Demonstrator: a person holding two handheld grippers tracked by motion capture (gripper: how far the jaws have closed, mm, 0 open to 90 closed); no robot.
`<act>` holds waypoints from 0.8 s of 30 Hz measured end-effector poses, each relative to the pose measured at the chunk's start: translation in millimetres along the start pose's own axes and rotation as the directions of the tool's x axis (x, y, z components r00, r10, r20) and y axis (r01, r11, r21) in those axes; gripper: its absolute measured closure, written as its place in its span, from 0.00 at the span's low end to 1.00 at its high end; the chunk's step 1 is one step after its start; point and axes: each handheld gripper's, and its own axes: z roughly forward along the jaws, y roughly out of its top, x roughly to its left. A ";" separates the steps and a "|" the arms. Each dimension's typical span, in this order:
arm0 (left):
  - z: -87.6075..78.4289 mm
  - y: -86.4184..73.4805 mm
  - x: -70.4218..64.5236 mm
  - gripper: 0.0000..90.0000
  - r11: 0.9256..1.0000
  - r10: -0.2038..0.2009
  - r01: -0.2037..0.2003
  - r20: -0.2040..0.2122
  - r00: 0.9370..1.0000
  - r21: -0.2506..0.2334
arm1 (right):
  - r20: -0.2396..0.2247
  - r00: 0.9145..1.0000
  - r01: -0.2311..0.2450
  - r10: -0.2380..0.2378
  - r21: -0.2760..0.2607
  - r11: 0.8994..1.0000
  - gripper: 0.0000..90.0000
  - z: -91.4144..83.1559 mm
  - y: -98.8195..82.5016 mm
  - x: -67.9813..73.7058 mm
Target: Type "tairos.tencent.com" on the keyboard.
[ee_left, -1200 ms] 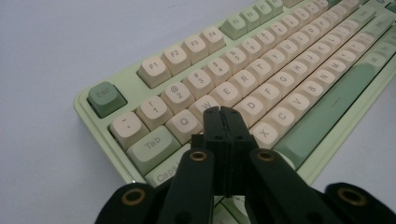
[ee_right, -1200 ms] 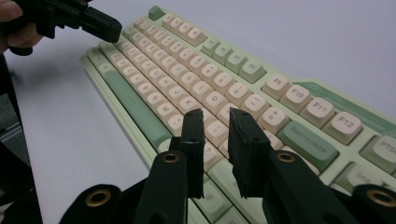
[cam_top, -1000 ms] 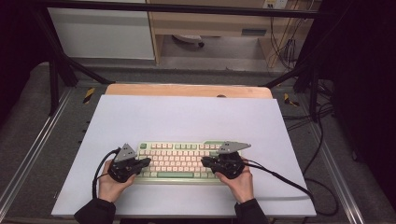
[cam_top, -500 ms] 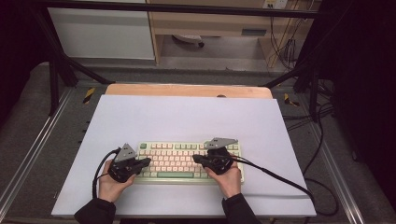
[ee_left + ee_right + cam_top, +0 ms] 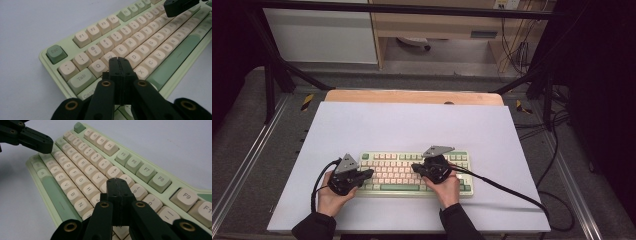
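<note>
While shut tight with nothing between them, serve as two blunt pokers over the keyboard (image 5: 414,172), itself lying flat on the pale desk (image 5: 412,125) toward its near edge. Left tongs (image 5: 119,60) poised above the keyboard's left letter block, tips just past W and over the A and S area; right tongs (image 5: 115,181) closed likewise, tips over the middle of the keyboard near the 8, 9 and Y keys. Likely trouble from here: catching two neighbouring keys at once, since closed tips look about as broad as one keycap and sit close to the gaps between caps. Slipping off a rounded cap also possible if brought down at the present slant rather than straight. Could nudge the whole keyboard across the smooth desk with a sideways push, nothing visibly bracing it. Could also drag the black cable (image 5: 502,185) across the keyboard's right end and snag a key there. Cannot tell whether either pair of tips already touches a cap or hangs just above. Caps directly under both tips hidden by the black jaws, so exact target key unclear. Keyboard's bottom row partly covered by hands from above; its right end cut off in the right gripper view; far legends too blurred to read.
</note>
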 end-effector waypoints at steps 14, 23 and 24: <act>0.2 0.0 0.0 1.00 1.000 0.000 0.000 0.000 1.000 0.001 | 0.008 1.000 0.010 -0.010 0.020 1.000 1.00 9.3 -3.6 -2.2; 0.0 0.0 -0.1 1.00 1.000 0.000 0.000 0.000 1.000 0.000 | 0.008 1.000 0.027 -0.027 0.022 0.999 1.00 7.3 -3.7 -1.3; -0.1 0.0 -0.2 1.00 1.000 0.000 0.000 0.000 1.000 -0.001 | 0.006 0.999 0.035 -0.036 0.022 0.999 1.00 5.7 -3.3 -1.2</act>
